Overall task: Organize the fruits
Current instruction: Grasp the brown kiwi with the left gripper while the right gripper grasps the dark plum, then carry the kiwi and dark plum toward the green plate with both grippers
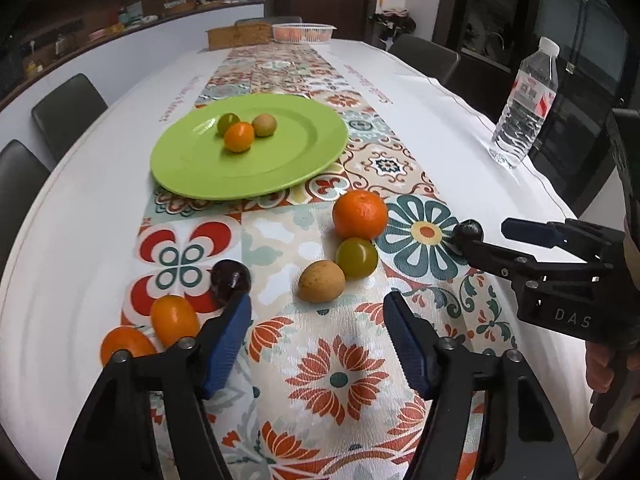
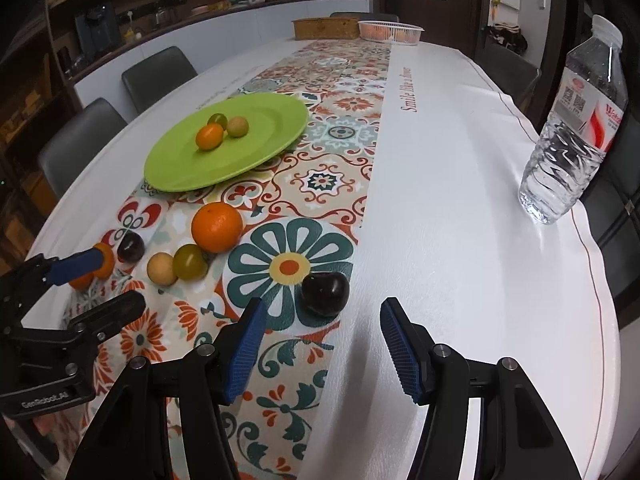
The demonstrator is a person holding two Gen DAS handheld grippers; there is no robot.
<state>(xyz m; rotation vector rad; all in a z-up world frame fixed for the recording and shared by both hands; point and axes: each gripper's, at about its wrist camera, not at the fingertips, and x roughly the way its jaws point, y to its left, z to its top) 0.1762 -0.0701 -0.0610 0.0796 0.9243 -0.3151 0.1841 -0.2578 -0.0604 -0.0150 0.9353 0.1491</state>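
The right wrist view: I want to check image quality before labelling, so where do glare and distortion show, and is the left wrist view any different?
Right wrist view: glare streaks the white tablecloth near the water bottle, and the fisheye bows the table edge. Left wrist view: a highlight glints on the green plate; corners vignette black; fruit stays sharp.

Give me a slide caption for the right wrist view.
Open right tool nears a dark plum; three fruits sit on the green plate.
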